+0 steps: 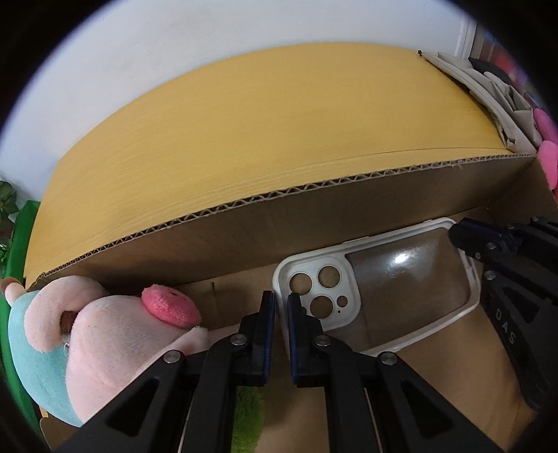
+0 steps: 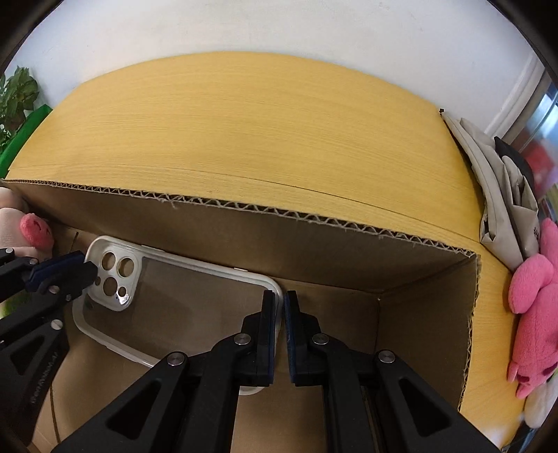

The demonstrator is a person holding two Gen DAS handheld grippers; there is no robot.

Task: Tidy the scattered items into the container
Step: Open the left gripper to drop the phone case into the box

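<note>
Two claws reach down into an open cardboard box (image 1: 314, 216) that stands on a yellow wood-grain desk (image 1: 244, 115). Left claw (image 1: 282, 306): jaws drawn close together, pinching the camera-cutout corner of a clear phone case (image 1: 401, 282) with a white rim. Right claw (image 2: 281, 303): jaws pressed nearly together on the opposite end of the same case, its white rim caught between the pads. In the right wrist view the case (image 2: 181, 299) lies tilted inside the box, along the far wall, camera holes toward the left claw (image 2: 87, 270). In the left wrist view the right claw (image 1: 460, 233) shows at the case's far end.

Pig plush (image 1: 104, 331), pale pink with a darker pink snout and a teal garment, sits in the box's left end, just beside the left claw. Green fuzzy item (image 1: 247, 418) shows below the left claw, mostly hidden; cannot tell what it is.

Outside the box, right side of desk: pink plush toy (image 2: 533, 278) and a grey-white fabric bag (image 2: 495, 195), near the box's right wall. Green leaves (image 2: 17, 94) at far left, beyond the desk edge. White wall (image 2: 279, 31) behind.
</note>
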